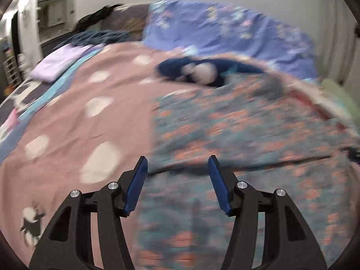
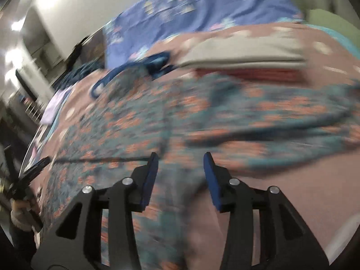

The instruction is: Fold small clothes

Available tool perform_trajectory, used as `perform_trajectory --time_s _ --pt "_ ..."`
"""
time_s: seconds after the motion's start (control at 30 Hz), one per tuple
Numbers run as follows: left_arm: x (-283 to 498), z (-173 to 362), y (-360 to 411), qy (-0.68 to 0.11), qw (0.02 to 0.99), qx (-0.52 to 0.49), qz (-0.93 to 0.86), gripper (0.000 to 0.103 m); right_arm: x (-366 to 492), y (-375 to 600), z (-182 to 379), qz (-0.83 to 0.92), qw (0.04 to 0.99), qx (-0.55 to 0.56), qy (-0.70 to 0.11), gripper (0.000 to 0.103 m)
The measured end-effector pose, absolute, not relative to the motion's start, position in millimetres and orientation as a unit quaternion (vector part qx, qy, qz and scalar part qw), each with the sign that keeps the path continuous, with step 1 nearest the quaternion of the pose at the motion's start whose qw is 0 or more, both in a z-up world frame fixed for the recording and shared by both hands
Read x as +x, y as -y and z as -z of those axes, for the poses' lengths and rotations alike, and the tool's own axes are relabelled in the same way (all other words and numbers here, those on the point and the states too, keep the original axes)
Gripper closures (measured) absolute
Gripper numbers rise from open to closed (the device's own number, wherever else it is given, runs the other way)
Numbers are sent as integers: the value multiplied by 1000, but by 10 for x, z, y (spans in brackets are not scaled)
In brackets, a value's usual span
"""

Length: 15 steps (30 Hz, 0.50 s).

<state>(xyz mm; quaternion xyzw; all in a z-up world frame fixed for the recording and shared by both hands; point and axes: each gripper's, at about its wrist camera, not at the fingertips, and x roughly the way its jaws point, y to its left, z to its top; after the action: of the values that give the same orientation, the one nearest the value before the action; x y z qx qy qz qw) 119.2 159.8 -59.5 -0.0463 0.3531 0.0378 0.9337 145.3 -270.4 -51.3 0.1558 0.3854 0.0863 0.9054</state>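
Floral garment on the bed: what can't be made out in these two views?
- Floral garment: motion blur smears print and folds in both views.
- Its near hem: hidden behind the open left gripper and right gripper.
- Folded stack: blurred, count unclear.

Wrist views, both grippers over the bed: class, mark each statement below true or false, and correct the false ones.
1. The left gripper has its jaws open with nothing between them. True.
2. The right gripper is clamped on a red towel. False: its jaws are open and empty.
3. The floral garment lies on the pink spotted blanket. True.
4. The floral garment is plain white. False: it is teal with orange flowers.
5. A folded grey cloth lies beyond the garment. True.
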Motion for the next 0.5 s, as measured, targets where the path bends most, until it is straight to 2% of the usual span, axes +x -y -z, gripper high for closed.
perform_trajectory --time_s 0.17,0.27,0.33,0.4,0.5 --pt "1390 450 -850 -328 941 -26 77 47 1105 3693 415 46 908 217 -355 60" --pt "1630 645 -484 -355 927 -31 118 47 865 4241 421 125 899 256 -333 60" --pt "1771 871 -260 -386 914 -16 122 47 767 4501 442 160 890 275 -327 54" --pt "1882 1113 -52 -423 899 27 108 44 677 4790 500 176 879 305 -320 53" --pt "1863 1089 45 -421 900 59 101 39 589 5109 545 179 866 368 -289 38"
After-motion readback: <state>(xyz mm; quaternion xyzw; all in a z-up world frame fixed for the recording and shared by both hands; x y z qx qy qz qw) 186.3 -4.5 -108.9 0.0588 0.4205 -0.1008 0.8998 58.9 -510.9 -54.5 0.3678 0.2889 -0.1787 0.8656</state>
